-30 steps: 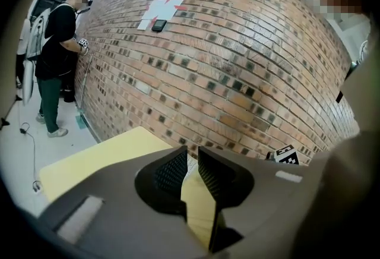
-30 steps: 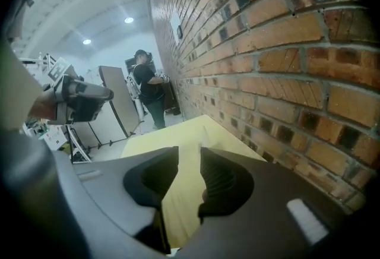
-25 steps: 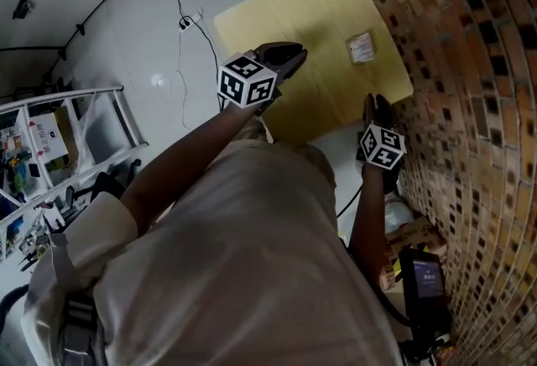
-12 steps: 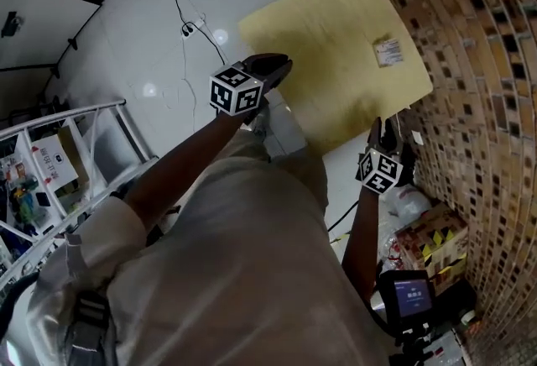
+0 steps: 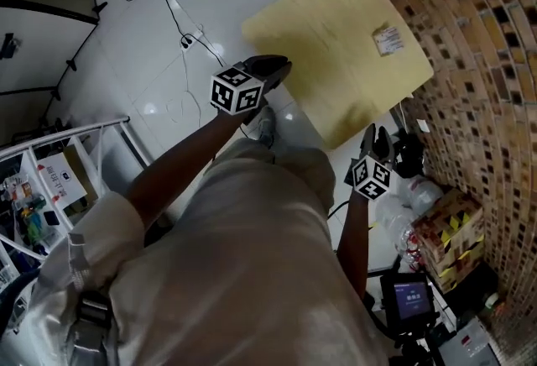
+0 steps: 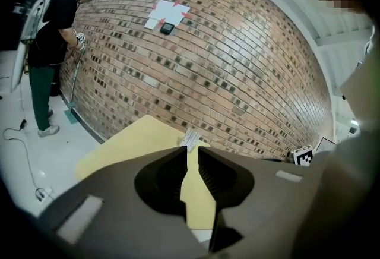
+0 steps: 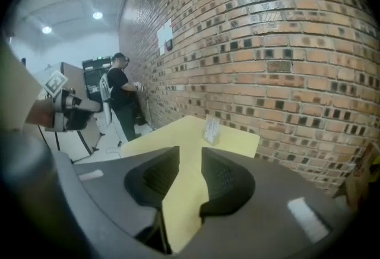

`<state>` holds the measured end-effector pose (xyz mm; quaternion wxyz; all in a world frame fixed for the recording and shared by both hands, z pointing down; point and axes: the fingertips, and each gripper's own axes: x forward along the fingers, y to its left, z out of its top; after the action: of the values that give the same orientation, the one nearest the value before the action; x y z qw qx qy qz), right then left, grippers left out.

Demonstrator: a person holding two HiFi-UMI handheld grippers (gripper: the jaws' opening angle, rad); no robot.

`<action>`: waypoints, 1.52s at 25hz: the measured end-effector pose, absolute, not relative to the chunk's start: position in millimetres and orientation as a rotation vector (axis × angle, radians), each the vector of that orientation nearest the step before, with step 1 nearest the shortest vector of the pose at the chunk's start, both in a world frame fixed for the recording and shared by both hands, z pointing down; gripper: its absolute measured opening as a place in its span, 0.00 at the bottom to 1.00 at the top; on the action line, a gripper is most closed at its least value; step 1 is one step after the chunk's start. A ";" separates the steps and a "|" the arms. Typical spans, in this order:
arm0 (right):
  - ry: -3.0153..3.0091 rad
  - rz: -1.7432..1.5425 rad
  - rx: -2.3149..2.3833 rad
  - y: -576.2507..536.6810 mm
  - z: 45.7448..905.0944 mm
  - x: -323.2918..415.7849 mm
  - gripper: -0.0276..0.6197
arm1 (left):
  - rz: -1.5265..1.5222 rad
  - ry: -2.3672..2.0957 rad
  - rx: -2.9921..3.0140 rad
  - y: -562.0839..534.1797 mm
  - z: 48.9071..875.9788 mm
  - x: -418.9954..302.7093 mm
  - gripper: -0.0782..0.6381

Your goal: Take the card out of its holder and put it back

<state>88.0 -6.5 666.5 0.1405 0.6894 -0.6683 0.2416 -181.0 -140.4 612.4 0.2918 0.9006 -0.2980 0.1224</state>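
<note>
A small clear card holder with a white card (image 5: 388, 39) stands on the yellow table (image 5: 336, 62) near the brick wall. It also shows as the holder (image 6: 191, 138) beyond the left jaws and as the holder (image 7: 211, 129) beyond the right jaws. My left gripper (image 5: 273, 68) hovers over the floor at the table's near left edge. Its jaws stand slightly apart with nothing between them (image 6: 190, 154). My right gripper (image 5: 374, 136) hangs just off the table's near corner, open and empty (image 7: 190, 154). Both are well short of the holder.
A brick wall (image 5: 487, 62) runs along the table's right side. Boxes (image 5: 449, 230) and a small screen (image 5: 411, 301) sit on the floor at lower right. Cables (image 5: 180, 20) trail over the white floor, with shelving (image 5: 50, 180) at left. A person (image 6: 50, 56) stands by the wall.
The head view has swung, so the table now sits higher and further right. Both grippers stay in front of the body near the table's edge, jaws unchanged and empty.
</note>
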 end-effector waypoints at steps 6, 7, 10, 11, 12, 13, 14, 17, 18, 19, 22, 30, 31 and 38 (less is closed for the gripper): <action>-2.163 0.740 2.040 -7.8 613.6 109.3 0.31 | 0.254 -0.912 2.407 -124.0 572.4 -163.9 0.22; -2.185 0.744 2.050 -6.0 603.6 117.1 0.31 | 0.233 -0.940 2.395 -121.0 567.4 -162.1 0.22; -2.202 0.775 2.092 6.7 583.0 144.0 0.30 | 0.208 -0.973 2.393 -111.2 556.9 -149.3 0.22; -2.194 0.767 2.101 13.4 578.5 152.8 0.30 | 0.208 -0.970 2.405 -107.2 554.4 -142.3 0.22; -2.182 0.745 2.104 21.4 574.3 160.9 0.29 | 0.207 -0.965 2.416 -102.9 552.4 -135.2 0.22; -2.169 0.711 2.106 30.1 570.3 168.3 0.28 | 0.204 -0.961 2.426 -98.7 551.0 -128.7 0.22; -2.158 0.674 2.110 38.5 566.4 175.5 0.26 | 0.199 -0.960 2.433 -95.2 549.7 -122.8 0.22; -2.143 0.600 2.145 63.2 555.9 198.4 0.23 | 0.176 -0.963 2.441 -84.0 548.9 -107.8 0.22; -2.141 0.587 2.159 71.8 553.1 205.6 0.22 | 0.170 -0.963 2.438 -78.5 550.3 -103.2 0.22; -2.140 0.575 2.170 80.0 550.8 211.9 0.21 | 0.168 -0.960 2.435 -72.4 552.7 -98.6 0.22; -2.145 0.550 2.186 98.0 545.7 226.6 0.20 | 0.183 -0.934 2.435 -55.2 561.9 -81.7 0.22; -2.102 0.701 2.218 162.0 592.7 245.8 0.16 | 0.364 -0.797 2.503 -15.2 608.2 -36.1 0.22; -2.099 0.717 2.212 170.1 594.0 244.8 0.16 | 0.382 -0.774 2.520 -10.6 605.3 -30.4 0.22; -2.153 0.699 2.232 162.8 583.5 243.3 0.16 | 0.401 -0.678 2.675 -29.7 556.9 3.5 0.22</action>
<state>243.3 162.8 583.5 -0.0189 0.7019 -0.6772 0.2199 3.5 -29.7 556.9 0.1755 0.9444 -0.2393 0.1416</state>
